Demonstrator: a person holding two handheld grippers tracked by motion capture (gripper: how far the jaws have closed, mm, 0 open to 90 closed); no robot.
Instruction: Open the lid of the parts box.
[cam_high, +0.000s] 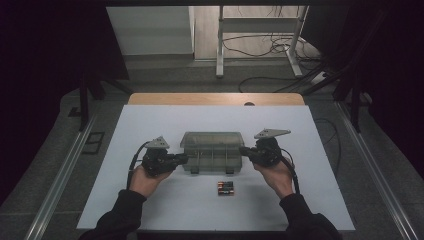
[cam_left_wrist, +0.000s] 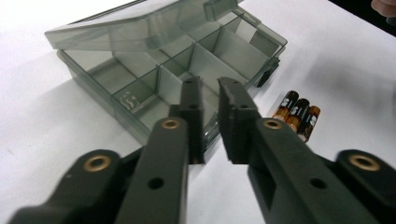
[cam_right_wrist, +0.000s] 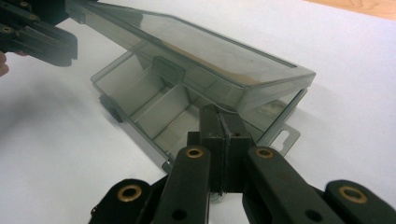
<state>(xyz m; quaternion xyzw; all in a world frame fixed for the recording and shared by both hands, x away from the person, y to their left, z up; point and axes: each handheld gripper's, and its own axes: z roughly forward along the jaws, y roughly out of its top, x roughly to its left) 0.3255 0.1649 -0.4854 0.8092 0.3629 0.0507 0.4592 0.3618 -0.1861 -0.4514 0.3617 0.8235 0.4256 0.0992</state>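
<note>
Three batteries (cam_high: 225, 188) are seen lying side by side on the white table (cam_high: 150, 210), nearest the person, at about 6 o'clock from the smoky plastic compartment box (cam_high: 212, 159) and just apart from its front wall. The box sits at the middle of the table with its lid (cam_right_wrist: 187, 46) partly raised and the divided compartments bare beneath. At its 9 o'clock end the left gripper (cam_left_wrist: 209, 100) is held low, jaws a little apart and closed on nothing, the tips over the box's near corner. At the 3 o'clock end the right gripper (cam_right_wrist: 219, 122) is pressed against the box's rim, jaws brought together; whether anything thin is pinched between them cannot be told. The lid is judged best swung fully back before any battery is lifted, with the box steadied from one end so it is not slid across the table.
</note>
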